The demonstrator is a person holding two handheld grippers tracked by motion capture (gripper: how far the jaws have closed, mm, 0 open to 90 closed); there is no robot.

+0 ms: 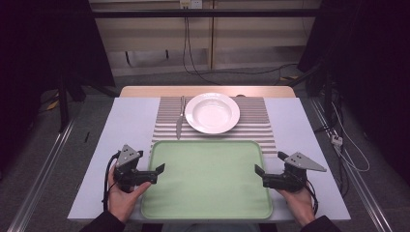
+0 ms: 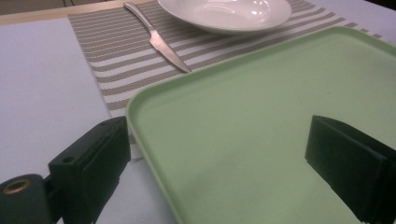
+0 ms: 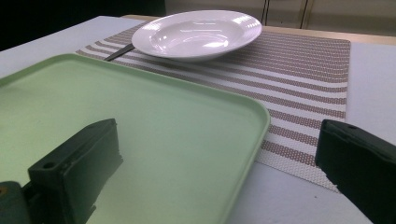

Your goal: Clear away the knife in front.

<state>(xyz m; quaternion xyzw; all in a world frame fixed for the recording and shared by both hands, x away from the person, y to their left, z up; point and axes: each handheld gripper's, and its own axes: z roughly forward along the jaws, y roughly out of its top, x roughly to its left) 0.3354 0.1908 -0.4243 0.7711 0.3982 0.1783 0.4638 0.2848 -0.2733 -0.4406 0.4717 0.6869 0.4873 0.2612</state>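
1. High view: green tray (image 1: 208, 181) sits lower centre of frame on the counter (image 1: 130, 121), its far edge over the near edge of a striped mat (image 1: 251, 121). White plate (image 1: 212, 112) is on the mat at upper centre, knife (image 1: 180, 118) just left of it.
2. High view also shows both hands and the floor, cables and dark curtains beyond the counter; the gripper views do not.
3. Left tool (image 1: 158, 170) is at the tray's left edge, lower left; right tool (image 1: 260, 170) at the tray's right edge, lower right.
4. Left gripper view: tray's (image 2: 261, 121) rounded corner and left rim run between the jaws, one jaw outside on the counter side, one over the tray floor. Jaws wide apart, not clamped; contact with the rim cannot be told.
5. Right gripper view: same on the tray's (image 3: 154, 140) right rim, one jaw over the tray at lower left, the other over the counter at lower right. Wide apart, holding nothing.
6. Gripper views show rim shape close up; the knife (image 2: 159, 39) is clear in the left one, mostly hidden behind the plate (image 3: 198, 35) in the right one.
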